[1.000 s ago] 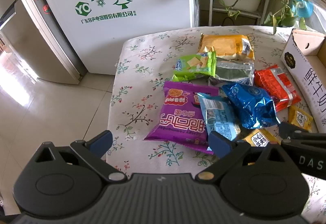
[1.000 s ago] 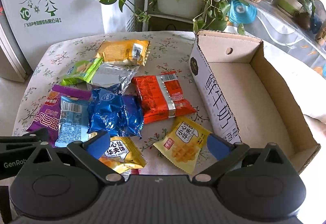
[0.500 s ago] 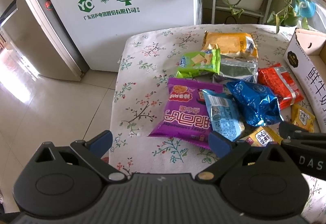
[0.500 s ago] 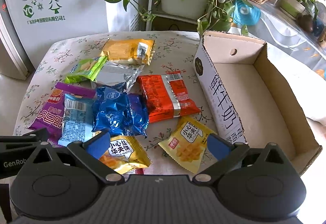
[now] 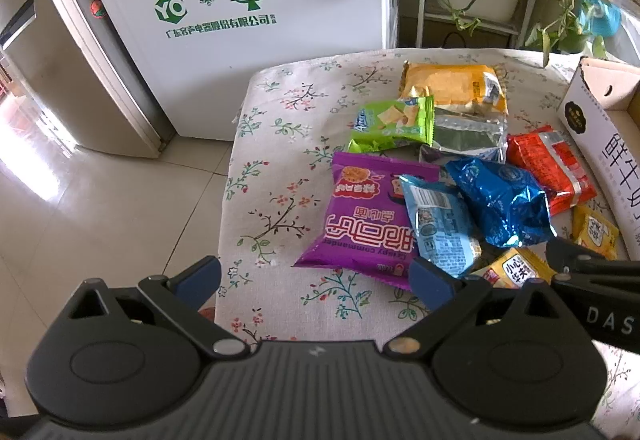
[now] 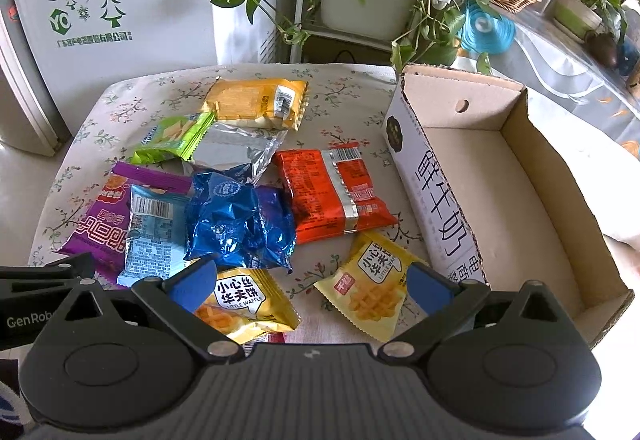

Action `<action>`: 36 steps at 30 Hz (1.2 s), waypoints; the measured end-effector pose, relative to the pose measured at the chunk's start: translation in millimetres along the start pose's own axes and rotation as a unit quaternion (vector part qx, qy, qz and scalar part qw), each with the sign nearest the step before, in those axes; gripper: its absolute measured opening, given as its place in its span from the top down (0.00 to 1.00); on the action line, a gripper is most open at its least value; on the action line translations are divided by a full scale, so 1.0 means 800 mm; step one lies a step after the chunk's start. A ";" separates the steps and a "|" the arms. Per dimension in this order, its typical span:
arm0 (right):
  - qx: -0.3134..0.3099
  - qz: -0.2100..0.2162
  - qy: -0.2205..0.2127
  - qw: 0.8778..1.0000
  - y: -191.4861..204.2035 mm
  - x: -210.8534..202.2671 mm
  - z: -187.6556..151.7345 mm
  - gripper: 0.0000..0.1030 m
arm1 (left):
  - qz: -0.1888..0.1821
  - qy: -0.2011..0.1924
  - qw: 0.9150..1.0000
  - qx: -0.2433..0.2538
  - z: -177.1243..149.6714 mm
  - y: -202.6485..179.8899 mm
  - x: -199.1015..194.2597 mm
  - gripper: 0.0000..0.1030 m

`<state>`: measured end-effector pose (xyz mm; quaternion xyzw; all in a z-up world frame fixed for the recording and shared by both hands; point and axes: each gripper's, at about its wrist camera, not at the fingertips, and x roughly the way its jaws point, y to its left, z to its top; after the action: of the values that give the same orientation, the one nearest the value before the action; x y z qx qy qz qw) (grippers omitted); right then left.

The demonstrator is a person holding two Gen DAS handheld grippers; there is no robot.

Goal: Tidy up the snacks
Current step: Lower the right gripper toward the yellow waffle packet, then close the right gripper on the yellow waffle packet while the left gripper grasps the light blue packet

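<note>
Both the left gripper and right gripper hang released and empty at the near edge, since the snack packets lie loose left of the empty cardboard box awaiting them.

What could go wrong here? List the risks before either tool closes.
The packets overlap: the dark blue packet lies on its neighbours, so a grab may drag several. The right tool, open, spans two waffle packets at once. The left tool and right tool sit close and could collide.
</note>
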<state>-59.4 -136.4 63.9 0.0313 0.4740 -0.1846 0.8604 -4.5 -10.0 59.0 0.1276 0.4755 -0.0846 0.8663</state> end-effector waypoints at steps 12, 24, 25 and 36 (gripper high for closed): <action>-0.001 0.029 -0.005 1.000 -0.004 -0.002 -0.002 0.00 | -0.019 0.000 1.000 -0.012 -0.002 0.005 0.000 0.04; 0.026 0.101 -0.026 0.994 -0.036 -0.013 0.004 0.00 | -0.059 -0.032 0.997 -0.031 0.008 0.016 -0.016 0.03; 0.033 0.108 -0.027 0.993 -0.041 -0.013 0.004 0.00 | -0.058 -0.036 0.997 -0.033 0.010 0.018 -0.017 0.03; 0.048 0.184 0.008 0.982 -0.058 0.003 -0.013 0.00 | -0.094 -0.015 0.995 -0.043 0.040 0.031 -0.001 0.02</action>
<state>-83.2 -178.1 62.0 0.1606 0.4578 -0.0456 0.8732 27.5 4.2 79.9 0.0433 0.4752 -0.1468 0.8664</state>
